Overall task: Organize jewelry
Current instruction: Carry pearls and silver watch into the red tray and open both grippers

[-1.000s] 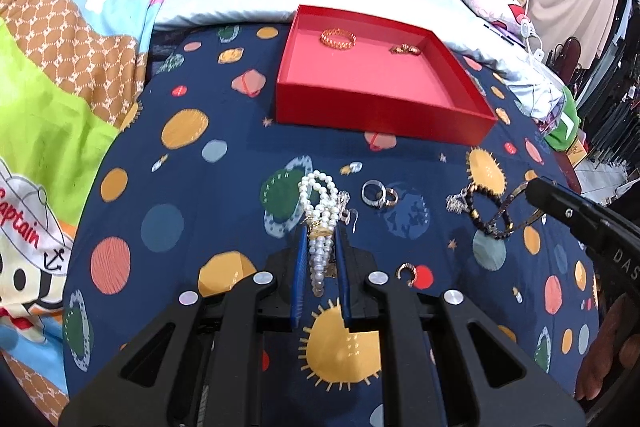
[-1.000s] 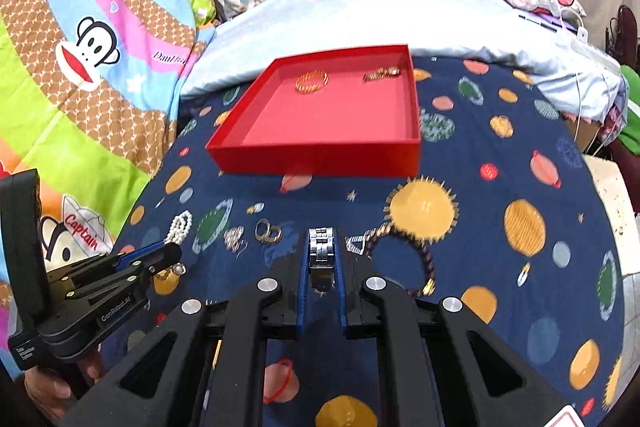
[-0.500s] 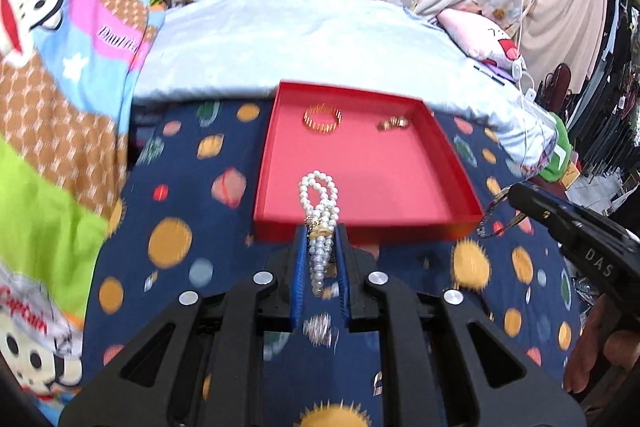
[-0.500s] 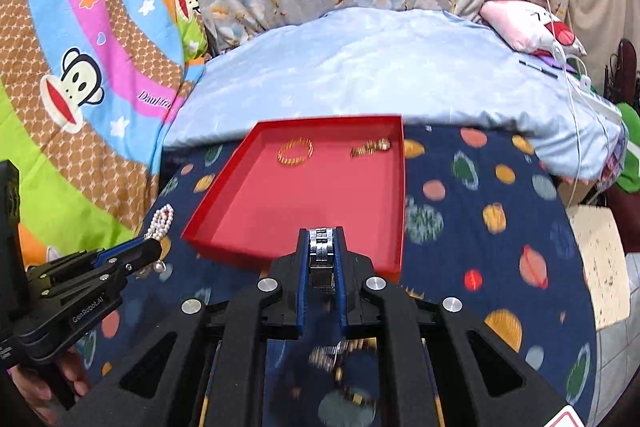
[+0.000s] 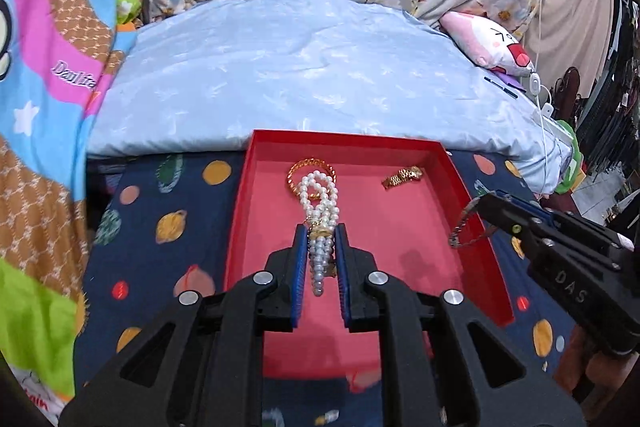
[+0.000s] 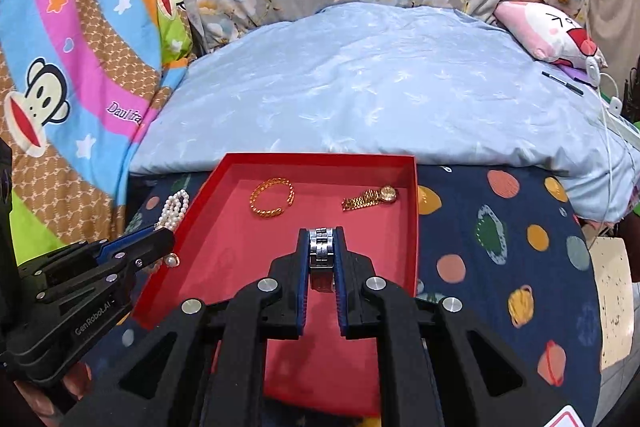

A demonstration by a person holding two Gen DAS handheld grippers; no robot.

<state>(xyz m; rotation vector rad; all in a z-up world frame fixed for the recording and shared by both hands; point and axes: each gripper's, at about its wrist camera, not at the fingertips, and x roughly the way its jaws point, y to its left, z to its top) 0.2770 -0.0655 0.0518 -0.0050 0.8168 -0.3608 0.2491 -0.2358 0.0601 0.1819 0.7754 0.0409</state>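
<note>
Both pieces are up off the bedspread now & carried over the red tray, vs lying out among the loose bits a sec ago. My left gripper pinches the pearl bracelet, hanging above the tray's middle; my right gripper is clamped on the steel watch band, also over the tray. Gold bangle & gold watch lie at the back. Next, I'd guess: lower, let go.

Both grippers aloft, side by side.
Left gripper and right gripper — jaws pinched nearly closed, each gripping something.
</note>
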